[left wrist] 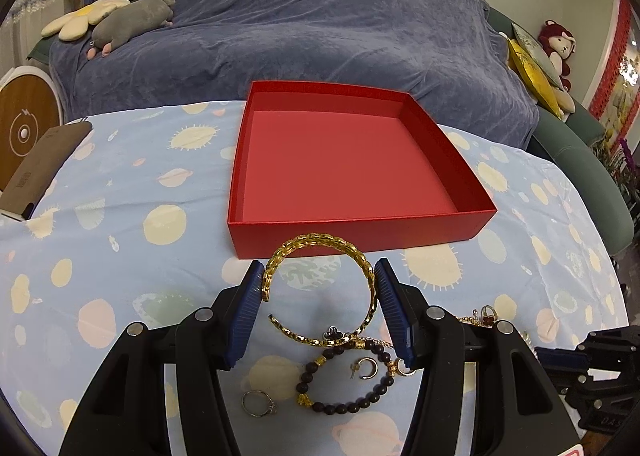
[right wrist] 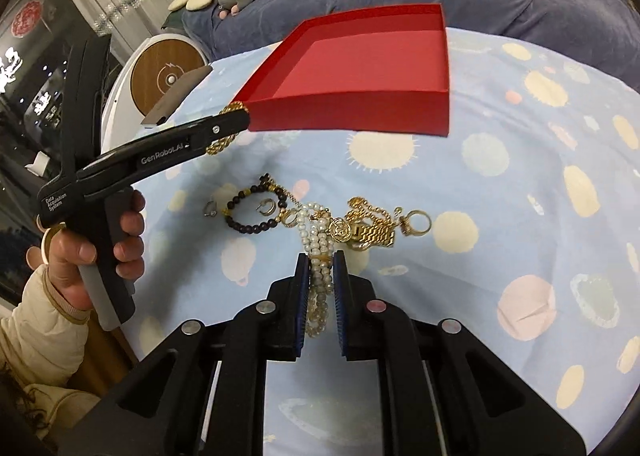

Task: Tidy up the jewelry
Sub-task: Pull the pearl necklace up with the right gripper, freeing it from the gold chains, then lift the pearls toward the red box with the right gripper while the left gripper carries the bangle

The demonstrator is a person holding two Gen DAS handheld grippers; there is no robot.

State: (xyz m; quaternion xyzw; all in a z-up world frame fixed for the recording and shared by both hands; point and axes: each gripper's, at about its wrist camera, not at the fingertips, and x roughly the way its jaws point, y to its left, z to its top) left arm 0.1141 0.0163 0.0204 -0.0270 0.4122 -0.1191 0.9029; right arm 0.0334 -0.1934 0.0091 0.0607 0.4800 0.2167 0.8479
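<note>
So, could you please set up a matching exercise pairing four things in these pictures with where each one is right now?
Things:
1. gold chain bangle
2. pearl strand
3. red box
4. dark bead bracelet

Places:
A. lying on the tablecloth, in no grip
B. between the right gripper fingers
C. on the table, nothing inside
D. between the left gripper fingers

Pairs: 1-D, 2-B, 3-C, 4-A

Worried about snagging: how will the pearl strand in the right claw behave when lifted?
The pearl strand likely hangs floppy, since its loops already sag between the right claw pads. Its far end lies against the gold chain pile, so it may drag those pieces.
</note>
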